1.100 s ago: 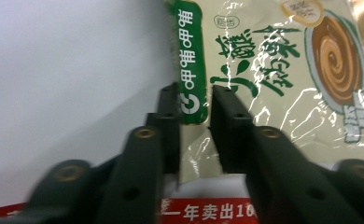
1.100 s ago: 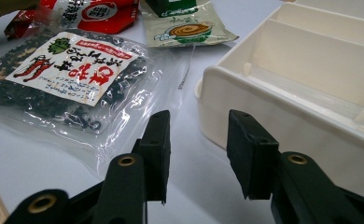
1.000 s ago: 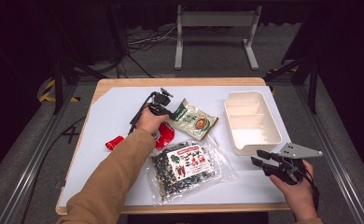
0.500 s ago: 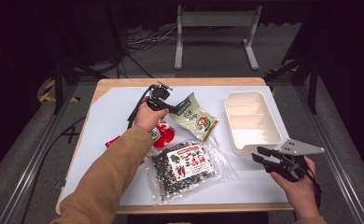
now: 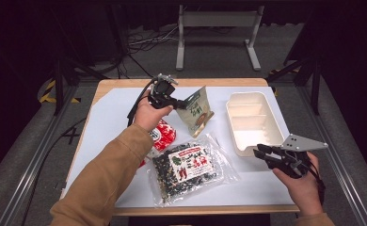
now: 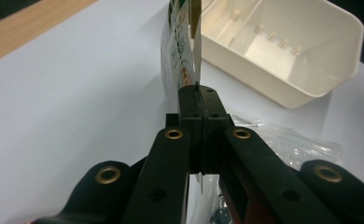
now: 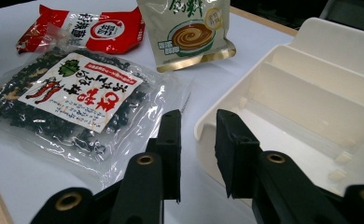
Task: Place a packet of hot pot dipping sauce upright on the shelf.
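Nearest you, your right gripper point(image 5: 261, 153) sits at the near corner of the cream divided tray point(image 5: 266, 136), jaws part open with the tray's rim between them, pads not pressing; they have just been closing. Beside it on the white tabletop point(image 5: 111, 117) lies the clear bag of dark dried spice point(image 5: 188, 167), then the red packet point(image 5: 162, 135). Farther out, your left gripper point(image 5: 180, 102) is clamped on the top edge of the green sauce pouch point(image 5: 198, 112), which hangs tilted above the table beside the tray. The pouch looks light, floppy and slick, so it'll probably swing; hold the flat sealed edge, not the soft belly.
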A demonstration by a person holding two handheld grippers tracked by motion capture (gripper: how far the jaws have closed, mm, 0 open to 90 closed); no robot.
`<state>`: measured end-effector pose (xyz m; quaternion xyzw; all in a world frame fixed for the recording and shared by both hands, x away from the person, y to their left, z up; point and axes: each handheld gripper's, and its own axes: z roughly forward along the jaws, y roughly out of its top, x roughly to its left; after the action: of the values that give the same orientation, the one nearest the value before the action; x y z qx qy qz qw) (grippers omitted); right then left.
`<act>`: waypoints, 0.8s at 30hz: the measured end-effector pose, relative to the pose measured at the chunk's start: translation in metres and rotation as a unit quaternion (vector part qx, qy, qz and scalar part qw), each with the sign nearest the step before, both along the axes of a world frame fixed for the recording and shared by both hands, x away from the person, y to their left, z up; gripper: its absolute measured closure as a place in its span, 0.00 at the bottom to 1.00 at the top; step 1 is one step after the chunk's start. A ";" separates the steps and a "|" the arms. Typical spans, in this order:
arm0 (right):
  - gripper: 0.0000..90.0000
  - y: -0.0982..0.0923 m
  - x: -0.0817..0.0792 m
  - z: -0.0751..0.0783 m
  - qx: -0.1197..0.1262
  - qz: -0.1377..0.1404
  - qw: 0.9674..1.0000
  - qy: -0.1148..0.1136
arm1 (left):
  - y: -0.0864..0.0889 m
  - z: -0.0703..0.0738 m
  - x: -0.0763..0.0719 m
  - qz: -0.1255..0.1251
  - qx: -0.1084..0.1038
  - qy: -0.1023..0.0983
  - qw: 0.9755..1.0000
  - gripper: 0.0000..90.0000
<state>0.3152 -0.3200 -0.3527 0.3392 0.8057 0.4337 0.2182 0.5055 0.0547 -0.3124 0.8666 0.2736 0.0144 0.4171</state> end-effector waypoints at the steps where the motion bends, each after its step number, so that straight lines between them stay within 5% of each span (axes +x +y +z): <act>1: 0.79 0.001 0.001 0.002 -0.002 0.002 1.000 -0.002 | -0.002 0.003 -0.003 -0.005 0.004 -0.007 1.000 1.00; 13: 0.72 0.018 0.018 0.020 -0.017 0.026 0.999 -0.018 | -0.011 0.034 -0.034 -0.055 0.033 -0.063 0.996 1.00; 24: 0.62 0.039 0.042 0.051 -0.038 0.060 0.997 -0.029 | -0.029 0.055 -0.073 -0.127 0.042 -0.071 0.988 1.00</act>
<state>0.3569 -0.2809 -0.3018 0.2692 0.8339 0.4249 0.2274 0.4326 0.0255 -0.2579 0.9079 0.1304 0.0347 0.3969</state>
